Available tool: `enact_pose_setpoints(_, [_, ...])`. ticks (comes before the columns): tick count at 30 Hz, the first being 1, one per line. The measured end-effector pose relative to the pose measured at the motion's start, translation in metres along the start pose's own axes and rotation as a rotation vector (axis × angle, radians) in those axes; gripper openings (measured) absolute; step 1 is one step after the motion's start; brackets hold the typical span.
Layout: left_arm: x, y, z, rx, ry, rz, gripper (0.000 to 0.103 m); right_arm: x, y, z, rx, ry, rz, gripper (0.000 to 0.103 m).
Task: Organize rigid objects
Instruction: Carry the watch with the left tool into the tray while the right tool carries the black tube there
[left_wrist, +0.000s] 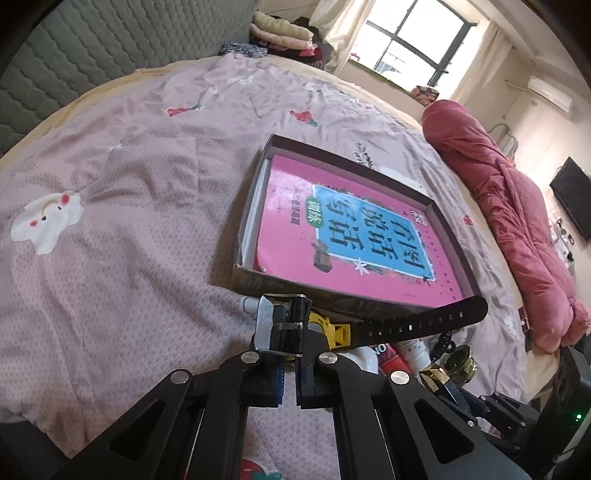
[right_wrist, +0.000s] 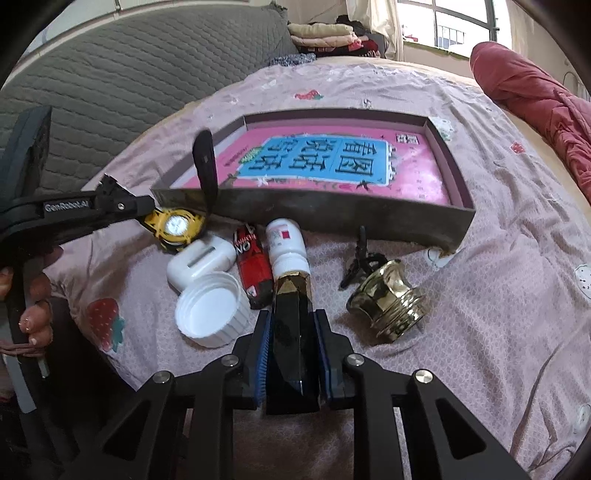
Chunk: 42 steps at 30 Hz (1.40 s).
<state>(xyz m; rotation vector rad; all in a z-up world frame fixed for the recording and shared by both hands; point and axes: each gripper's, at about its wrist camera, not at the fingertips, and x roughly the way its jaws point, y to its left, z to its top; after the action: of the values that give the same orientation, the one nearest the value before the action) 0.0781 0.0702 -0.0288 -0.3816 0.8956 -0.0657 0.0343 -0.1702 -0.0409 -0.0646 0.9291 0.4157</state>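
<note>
Right wrist view: both grippers were loaded beside the box (right_wrist: 258, 206).
The watch (right_wrist: 177, 227) was clamped by the left gripper (left_wrist: 288, 332) at the box's near wall; the black-and-gold bottle (right_wrist: 291, 332) was gripped by the right gripper (right_wrist: 291, 354) just before it.

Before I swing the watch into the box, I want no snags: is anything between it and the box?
Only the box's own near wall. The left tongs hold the watch by its buckle end just outside that wall, low beside it. Inside lies a pink book, flat. Lifting over the rim should probably clear it.
</note>
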Motion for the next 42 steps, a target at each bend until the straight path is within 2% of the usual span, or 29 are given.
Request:
enact_pose_setpoints(17, [-0.028,-0.021,0.006,0.030,-0.059,-0.051,0.003,-0.040,-0.010,0.011,0.054,-0.149,0.017,0.023])
enact_pose_setpoints(25, [-0.035,-0.030,0.013,0.044,-0.081,-0.057,0.003,-0.053,-0.021,0.026,0.056,-0.232,-0.016,0.023])
enact_pose_setpoints(35, [-0.025,-0.033,0.037,0.006,-0.129,-0.043,0.003,-0.045,-0.050,0.056,0.103,-0.298,-0.054,0.023])
enact_pose_setpoints(42, [-0.010,-0.032,0.051,-0.025,-0.133,-0.024,0.003,-0.032,-0.057,0.068,0.118,-0.310,-0.066,0.023])
